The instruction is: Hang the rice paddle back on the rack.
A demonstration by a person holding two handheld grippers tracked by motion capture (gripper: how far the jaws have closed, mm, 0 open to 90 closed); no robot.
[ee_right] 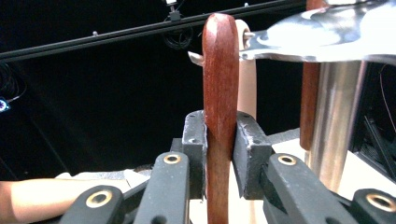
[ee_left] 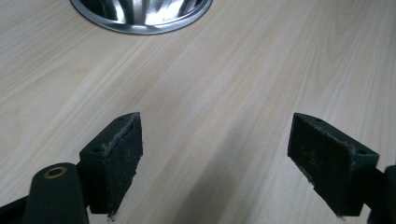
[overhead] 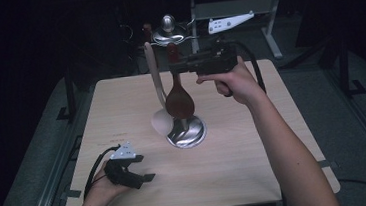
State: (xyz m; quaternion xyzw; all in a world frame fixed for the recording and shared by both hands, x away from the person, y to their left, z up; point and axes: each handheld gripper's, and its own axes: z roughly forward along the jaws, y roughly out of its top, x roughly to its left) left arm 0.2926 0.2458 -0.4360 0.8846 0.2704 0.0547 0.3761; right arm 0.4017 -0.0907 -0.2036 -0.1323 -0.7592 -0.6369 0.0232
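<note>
One pale wooden table (overhead: 227,169) in a dark room; the right gripper (ee_right: 219,149) clamps the dark wooden spoon (ee_right: 219,79) upright by the steel stand (ee_right: 331,116), while the left gripper (ee_left: 215,158) gapes empty.

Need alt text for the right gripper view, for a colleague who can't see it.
The right claw is shut on the upright handle of a dark wooden spoon. Beside it stands the steel post of a utensil stand, with a pale spoon handle behind, against a dark room.

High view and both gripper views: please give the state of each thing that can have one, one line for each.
Dark wooden spoon: upright beside the stand's post, handle clamped between the right jaws.
Pale spoon: hanging on the stand, not gripped.
Metal stand: upright on the table.
Right gripper: shut on the dark wooden spoon's handle.
Left gripper: open, nothing between the jaws, low over the table.
</note>
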